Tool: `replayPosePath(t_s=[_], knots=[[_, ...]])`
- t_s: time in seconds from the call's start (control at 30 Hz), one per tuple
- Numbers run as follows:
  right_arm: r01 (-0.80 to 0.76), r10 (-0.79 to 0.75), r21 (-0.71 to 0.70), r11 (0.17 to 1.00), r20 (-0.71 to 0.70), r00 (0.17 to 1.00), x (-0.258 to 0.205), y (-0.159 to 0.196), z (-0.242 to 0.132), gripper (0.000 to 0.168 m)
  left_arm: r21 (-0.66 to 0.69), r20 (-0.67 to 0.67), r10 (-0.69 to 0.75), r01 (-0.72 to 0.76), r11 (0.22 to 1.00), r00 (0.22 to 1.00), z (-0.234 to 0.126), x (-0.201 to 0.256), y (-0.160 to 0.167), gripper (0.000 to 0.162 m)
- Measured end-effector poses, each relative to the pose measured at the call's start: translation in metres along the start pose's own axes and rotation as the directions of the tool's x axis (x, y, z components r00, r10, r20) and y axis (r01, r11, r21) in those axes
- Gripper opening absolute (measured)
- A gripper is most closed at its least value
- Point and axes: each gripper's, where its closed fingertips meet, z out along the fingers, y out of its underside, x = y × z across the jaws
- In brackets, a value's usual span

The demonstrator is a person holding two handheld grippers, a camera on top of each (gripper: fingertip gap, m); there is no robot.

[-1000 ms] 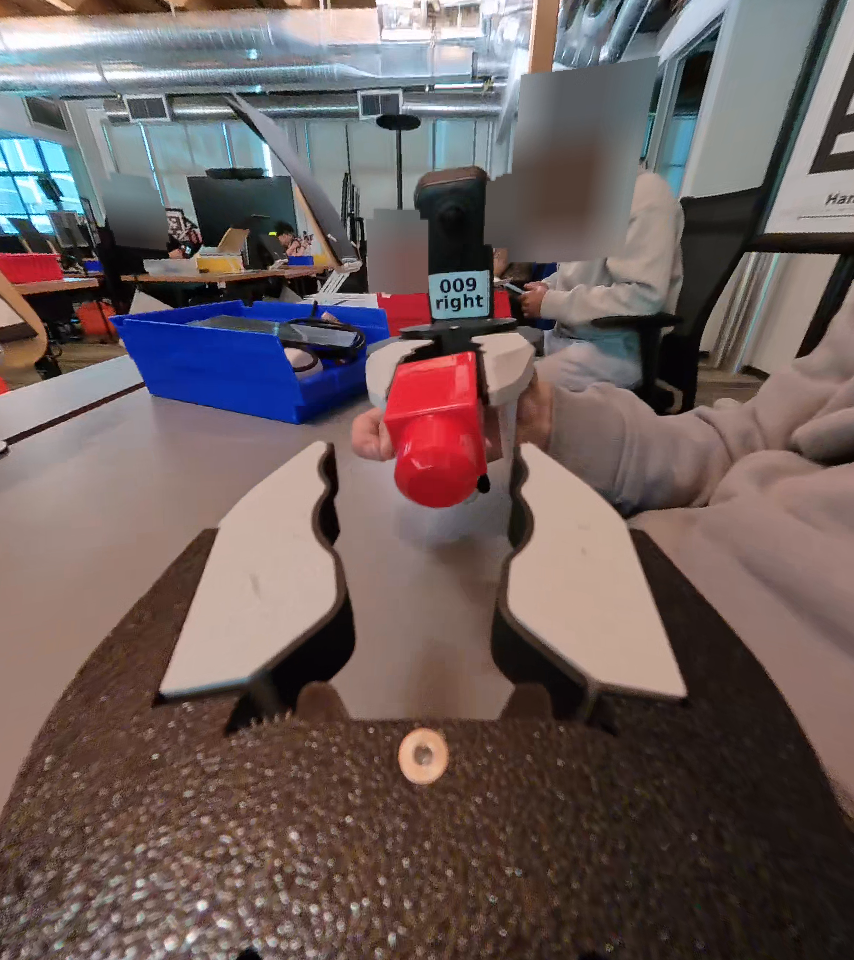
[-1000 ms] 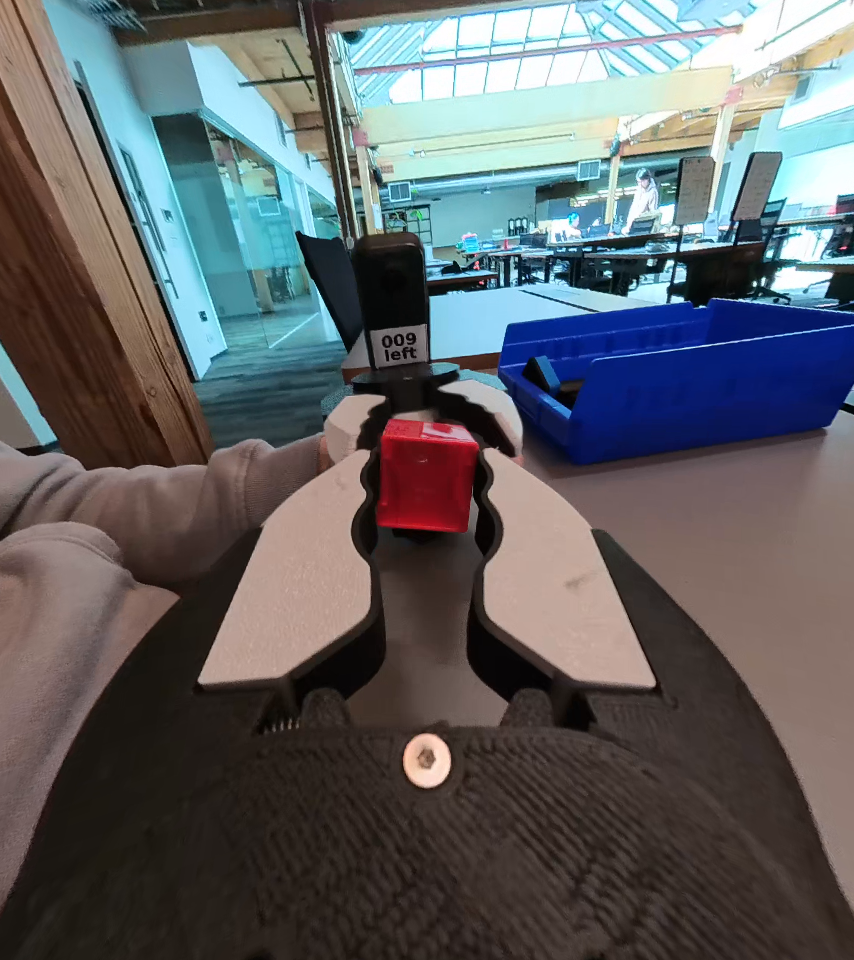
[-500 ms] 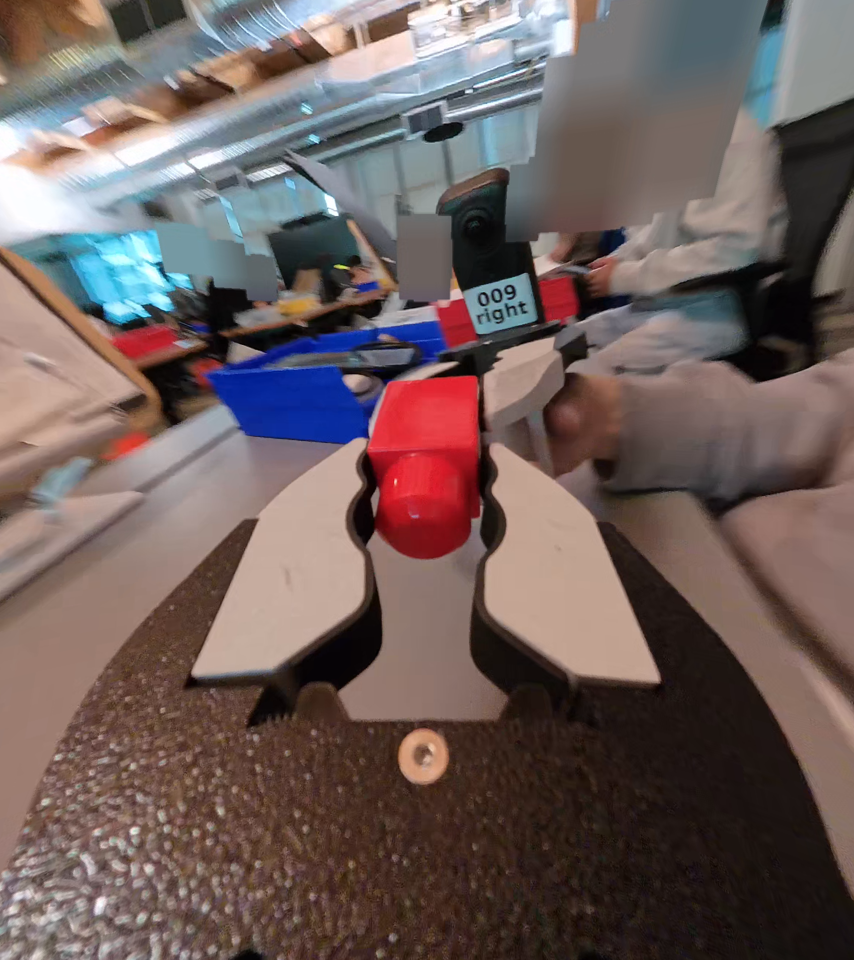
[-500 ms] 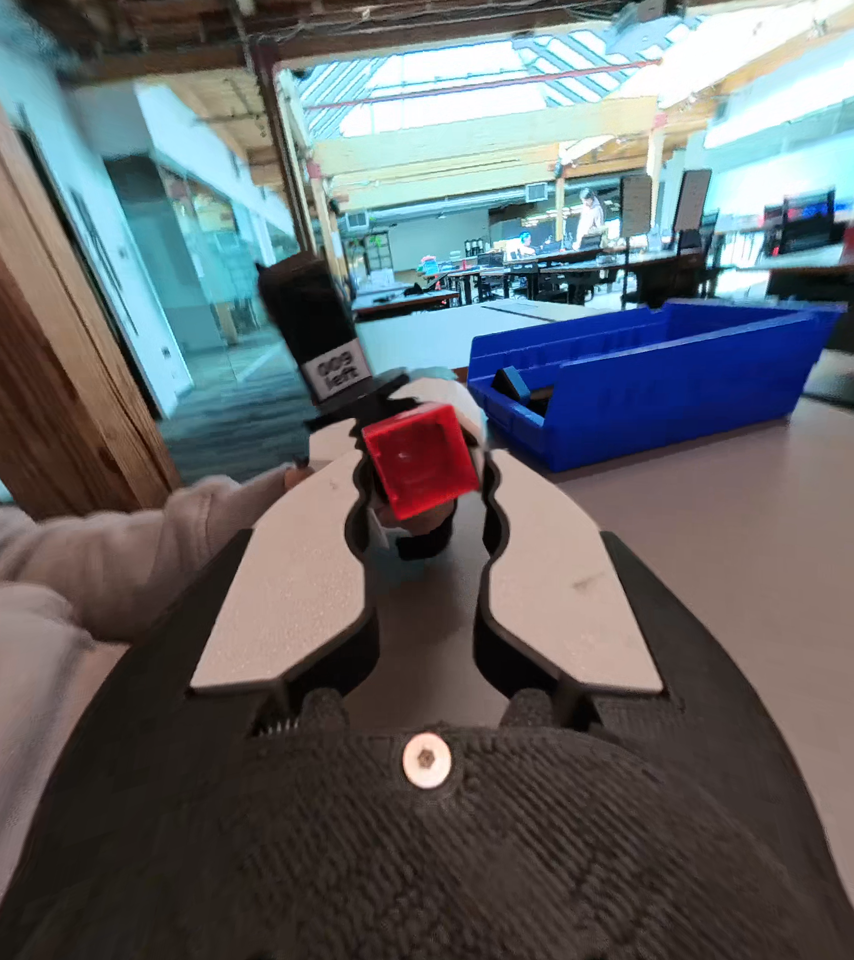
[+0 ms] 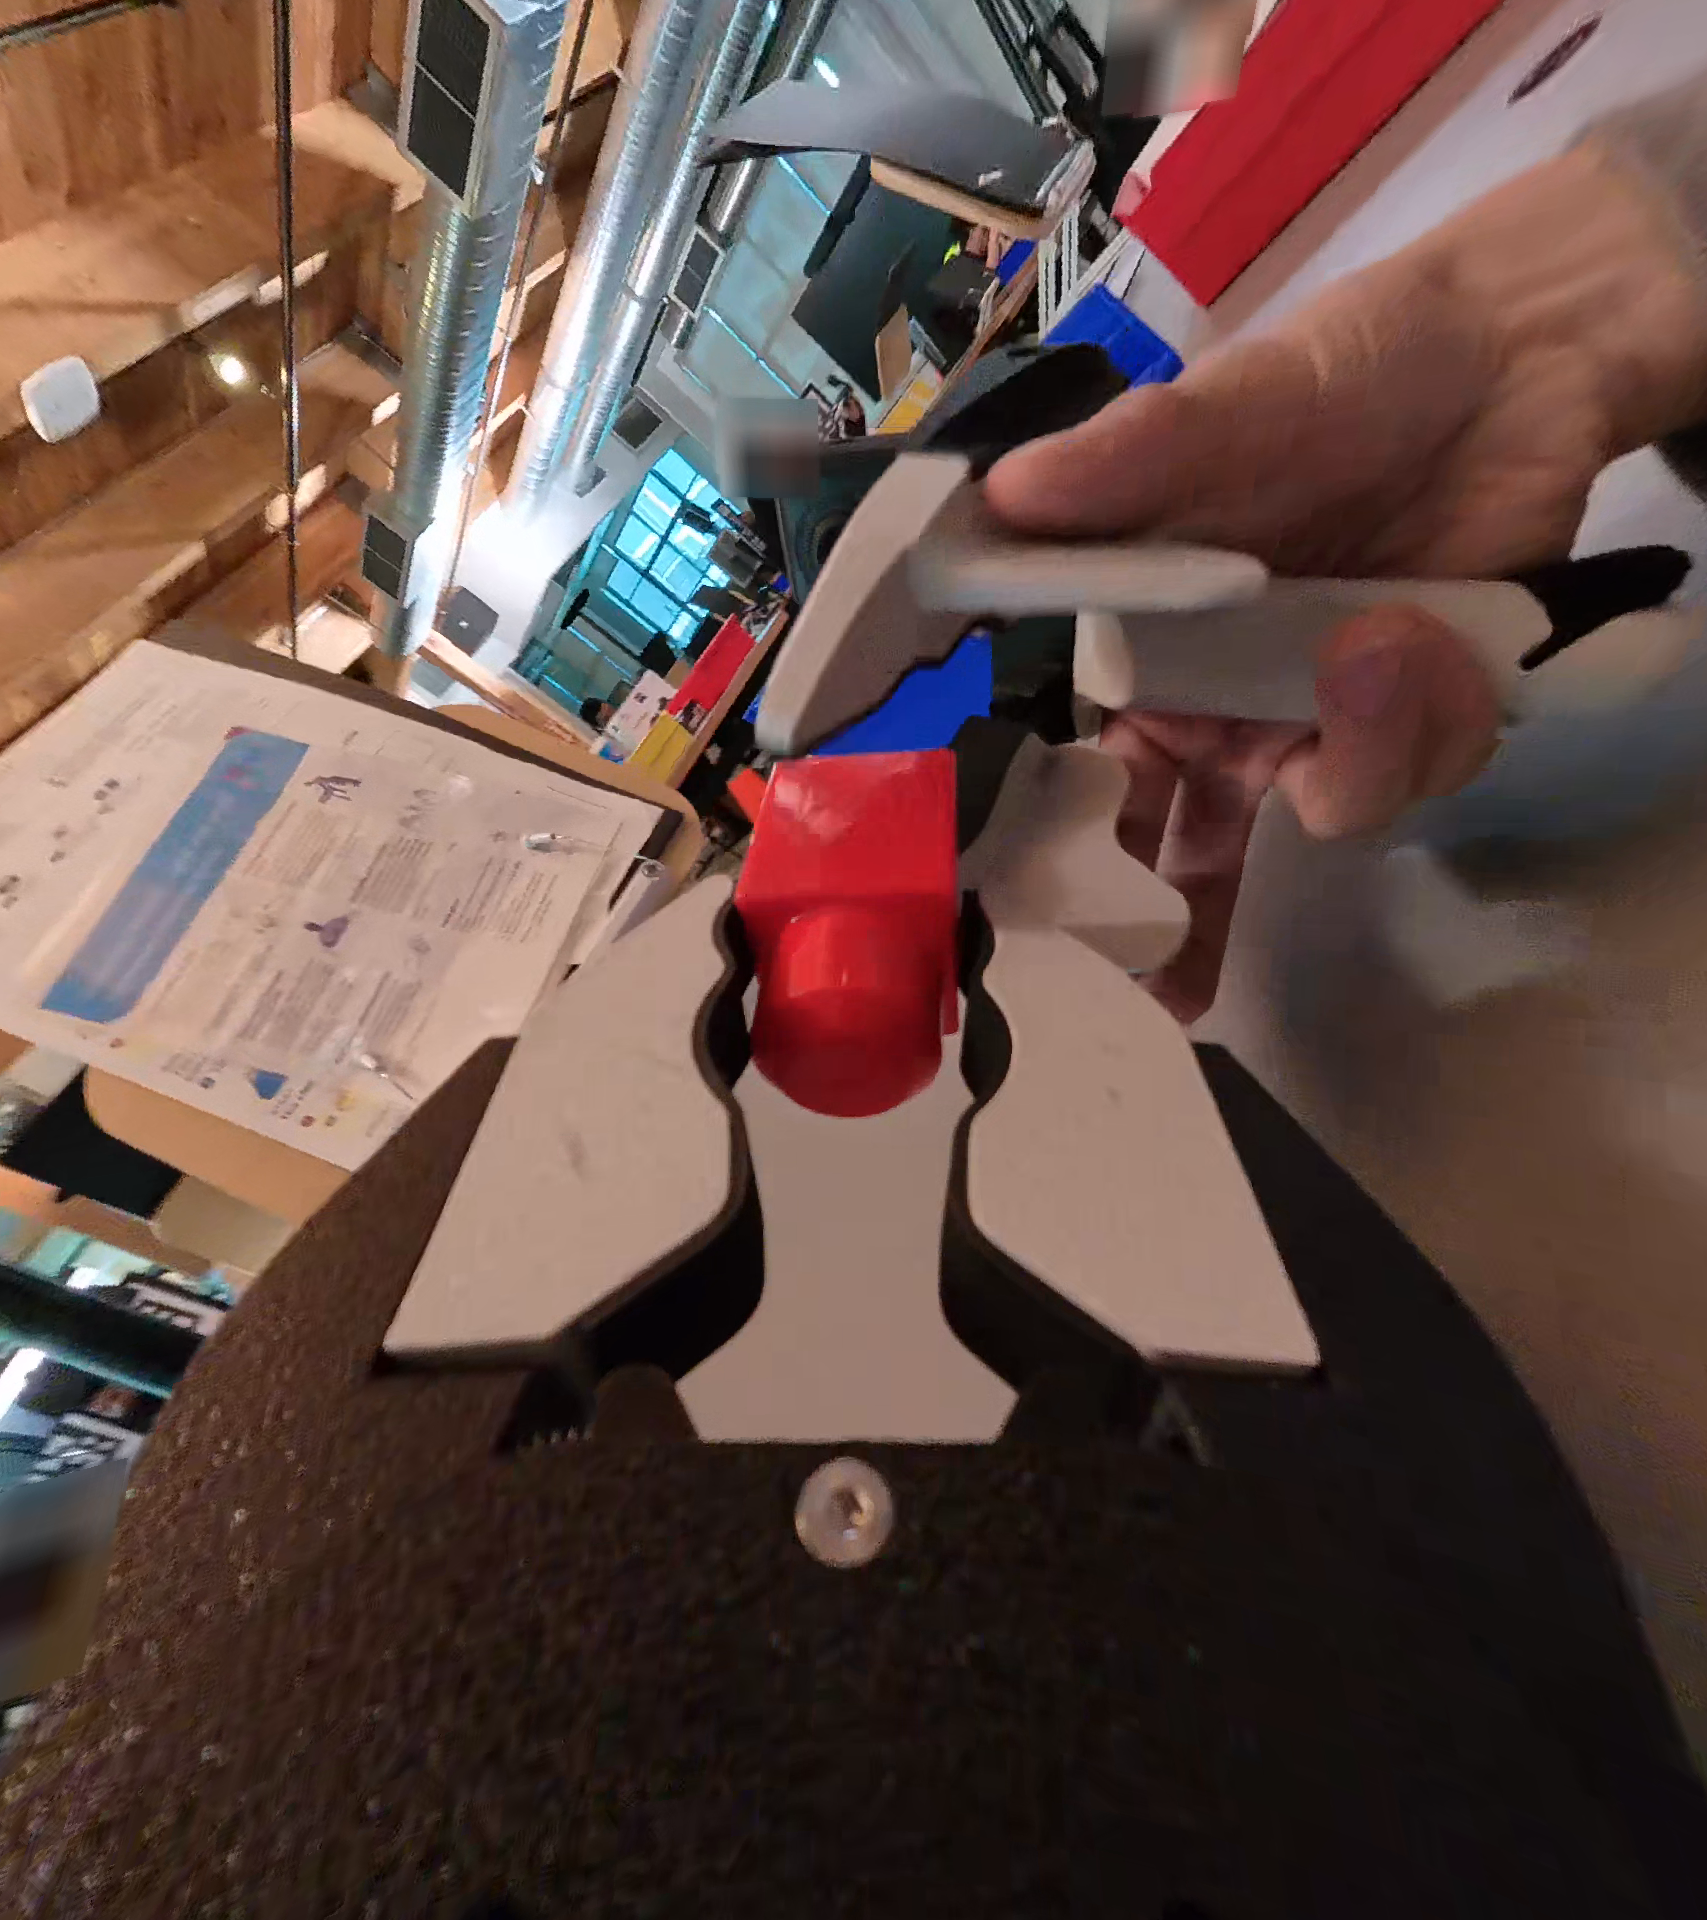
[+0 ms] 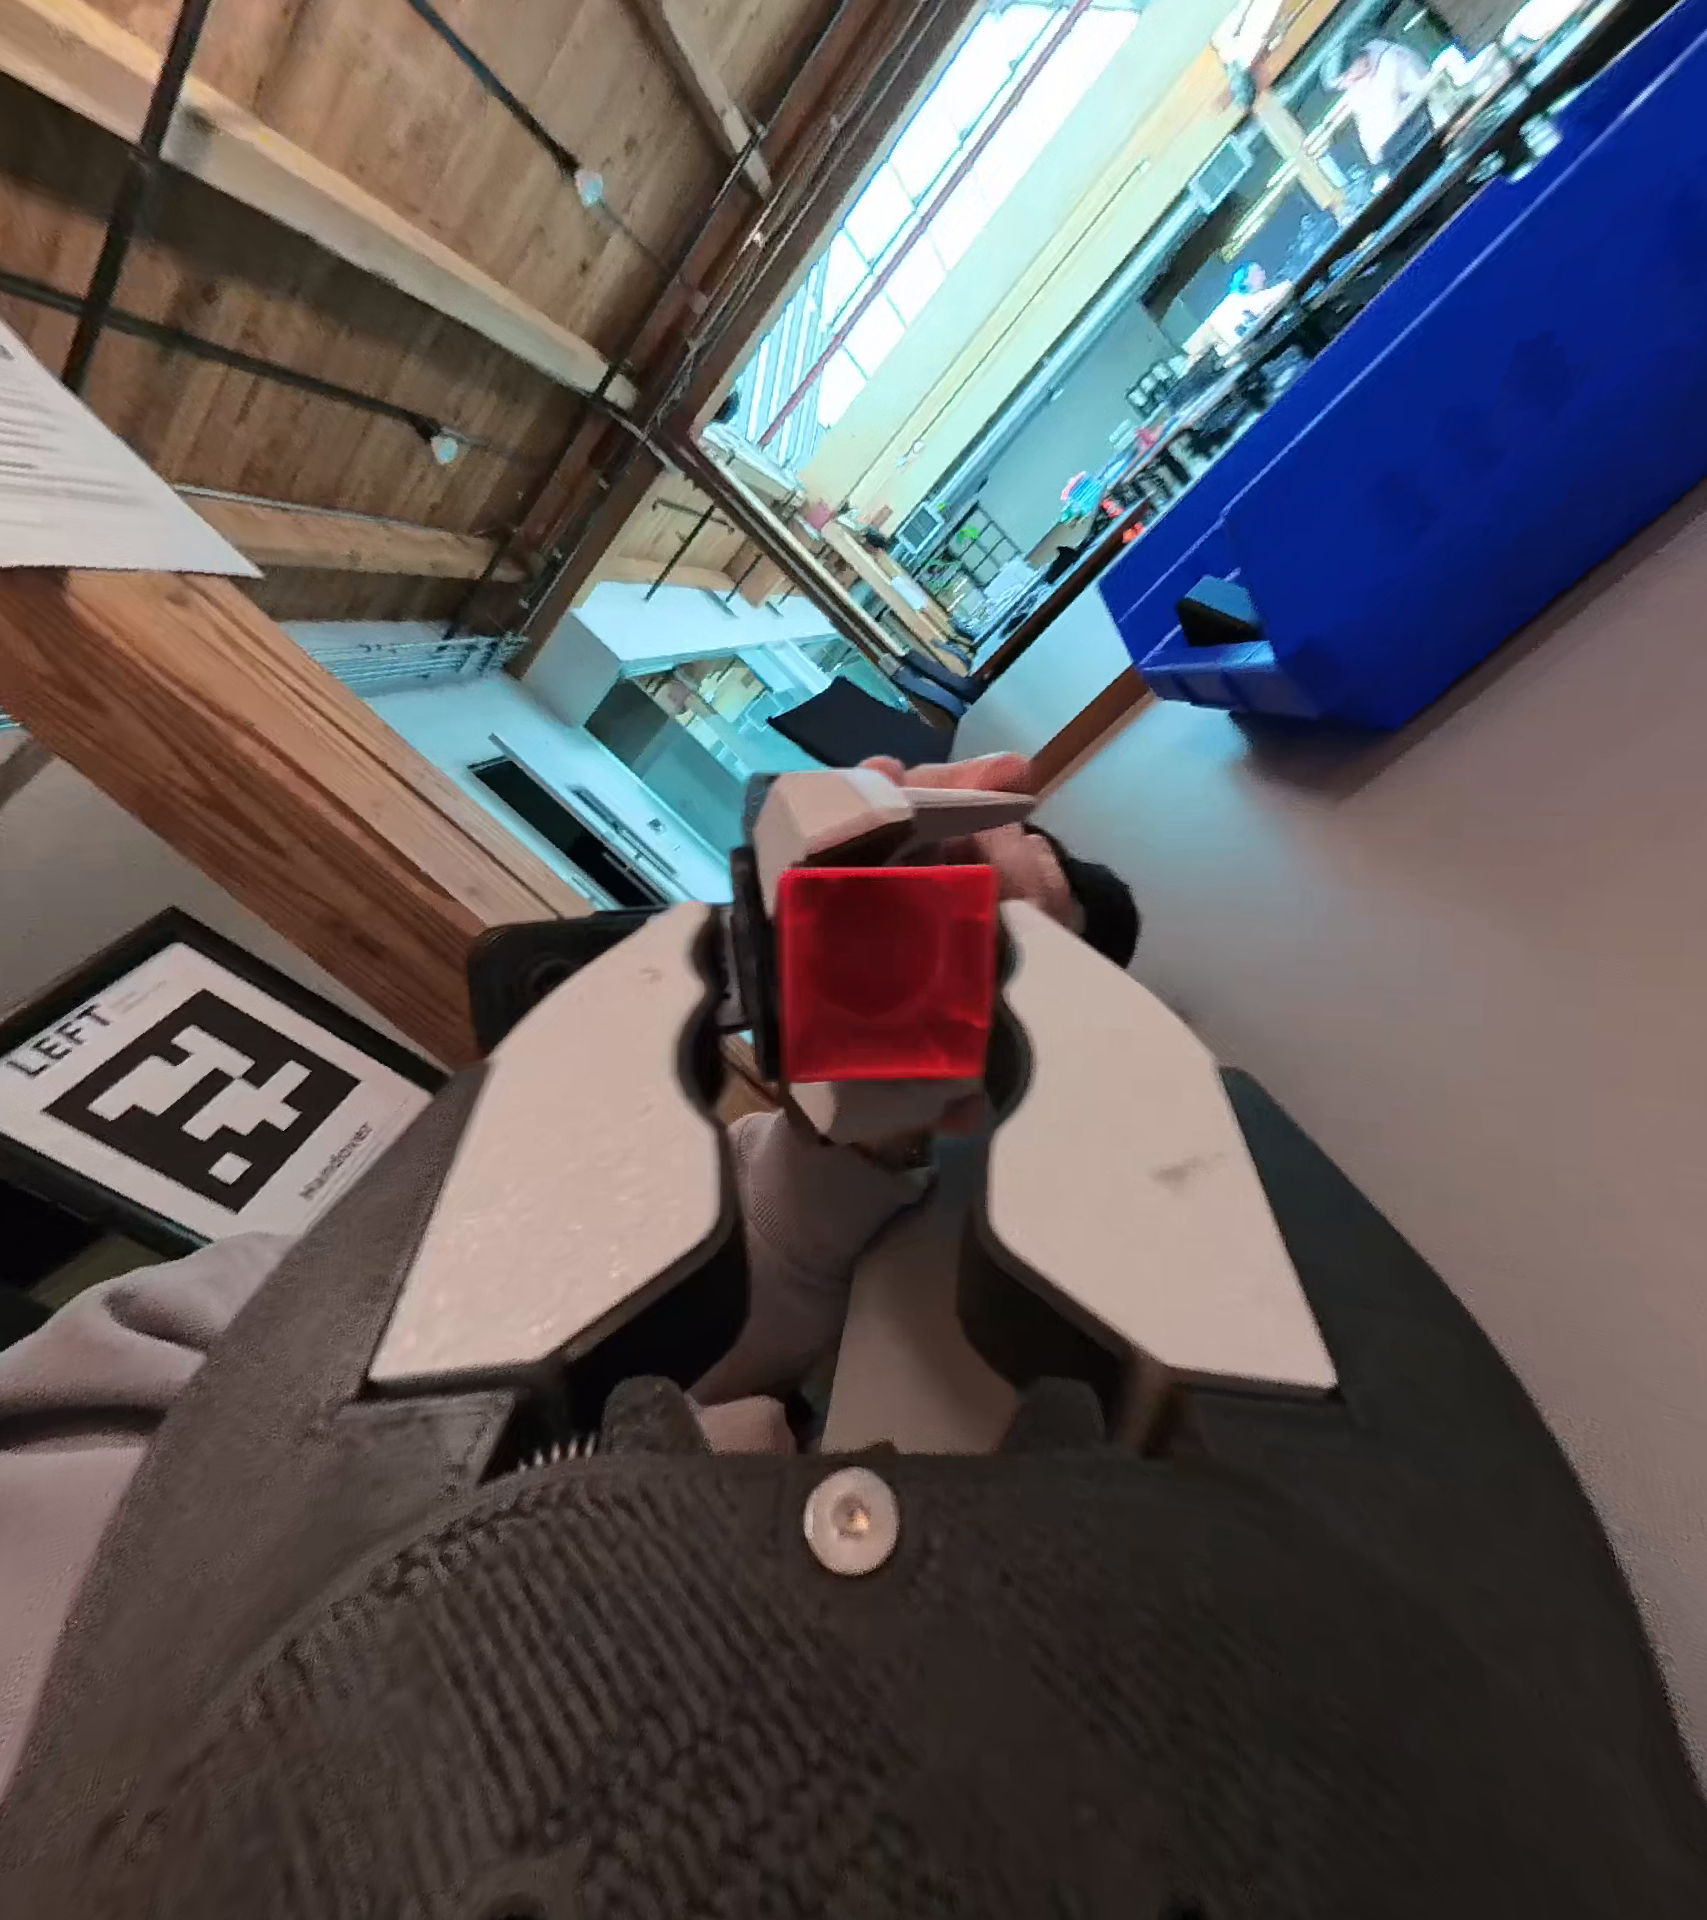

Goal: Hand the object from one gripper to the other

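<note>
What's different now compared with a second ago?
The left gripper moved in and closed its jaws on the round end of the red object, which it now grips. Both grippers have since been rolled sideways, so both views look tilted. The right gripper stays at the square end; whether it has let go is unclear.

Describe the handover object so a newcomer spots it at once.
Find the blue bin on the grey table; near it two handheld grippers meet tip to tip. The red object sits clamped in the left gripper. It is the only bright red piece among pale grey fingers: a square block at one end, a round stub at the other.
</note>
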Motion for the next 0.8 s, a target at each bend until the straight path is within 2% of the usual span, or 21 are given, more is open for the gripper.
replayPosePath(t_s=[0.03,0.1,0.2,0.23,0.3,0.33,0.37,0.4,0.47,0.5,0.53,0.57,0.6,0.63,0.7,0.8], knots=[[0.020,-0.020,0.007,1.000,-0.009,1.000,0.002,-0.002,-0.002,0.036,-0.003,0.011,0.015,-0.015,1.000,1.000,0.001,-0.001,-0.001,0.037],[0.075,-0.075,-0.017,0.997,-0.020,0.997,0.002,-0.001,-0.002,0.037,-0.012,0.031,0.033,-0.033,0.999,0.999,0.003,-0.001,-0.001,0.037],[0.217,-0.218,-0.029,0.976,-0.032,0.975,-0.004,-0.002,-0.001,0.036,-0.001,0.069,-0.012,0.013,1.000,0.998,0.000,-0.007,-0.001,0.039],[0.278,-0.278,-0.012,0.961,-0.013,0.961,-0.011,-0.005,-0.001,0.036,0.024,0.093,-0.068,0.066,0.998,0.993,-0.003,-0.012,-0.003,0.045],[0.435,-0.436,0.086,0.896,-0.009,0.900,-0.027,-0.019,-0.005,0.036,0.126,0.067,-0.294,0.284,0.950,0.953,-0.009,-0.021,-0.010,0.054],[0.523,-0.527,0.148,0.839,-0.014,0.850,-0.038,-0.026,-0.008,0.036,0.185,-0.016,-0.441,0.436,0.881,0.897,-0.013,-0.022,-0.018,0.060],[0.609,-0.617,0.211,0.765,-0.032,0.786,-0.049,-0.032,-0.012,0.036,0.224,-0.136,-0.579,0.594,0.772,0.804,-0.018,-0.023,-0.026,0.060],[0.690,-0.701,0.260,0.676,-0.064,0.711,-0.061,-0.037,-0.015,0.036,0.222,-0.259,-0.693,0.740,0.635,0.672,-0.023,-0.026,-0.034,0.059],[0.827,-0.832,0.260,0.498,-0.127,0.541,-0.074,-0.035,-0.017,0.036,0.048,-0.417,-0.852,0.944,0.327,0.316,-0.024,-0.029,-0.036,0.056],[0.892,-0.882,0.220,0.395,-0.183,0.435,-0.075,-0.034,-0.016,0.036,-0.074,-0.471,-0.869,0.975,0.208,0.150,-0.026,-0.026,-0.040,0.063],[0.948,-0.925,0.164,0.274,-0.224,0.306,-0.076,-0.030,-0.014,0.037,-0.180,-0.522,-0.853,0.975,0.129,0.017,-0.032,-0.022,-0.048,0.062],[0.982,-0.954,0.104,0.157,-0.243,0.178,-0.076,-0.024,-0.010,0.037,-0.254,-0.545,-0.835,0.964,0.083,-0.071,-0.038,-0.021,-0.055,0.052],[0.997,-0.965,0.044,0.062,-0.252,0.071,-0.074,-0.019,-0.007,0.036,-0.284,-0.543,-0.834,0.956,0.071,-0.100,-0.041,-0.021,-0.058,0.048],[1.000,-0.968,-0.009,-0.005,-0.251,-0.008,-0.070,-0.015,-0.004,0.036,-0.293,-0.517,-0.851,0.953,0.076,-0.091,-0.040,-0.022,-0.057,0.049],[0.997,-0.977,-0.048,-0.067,-0.202,-0.076,-0.068,-0.004,0.003,0.037,-0.330,-0.480,-0.873,0.940,0.089,-0.086,-0.039,-0.020,-0.053,0.053],[0.984,-0.974,-0.092,-0.150,-0.159,-0.163,-0.071,0.003,0.011,0.037,-0.377,-0.507,-0.853,0.922,0.090,-0.124,-0.036,-0.016,-0.060,0.057]])
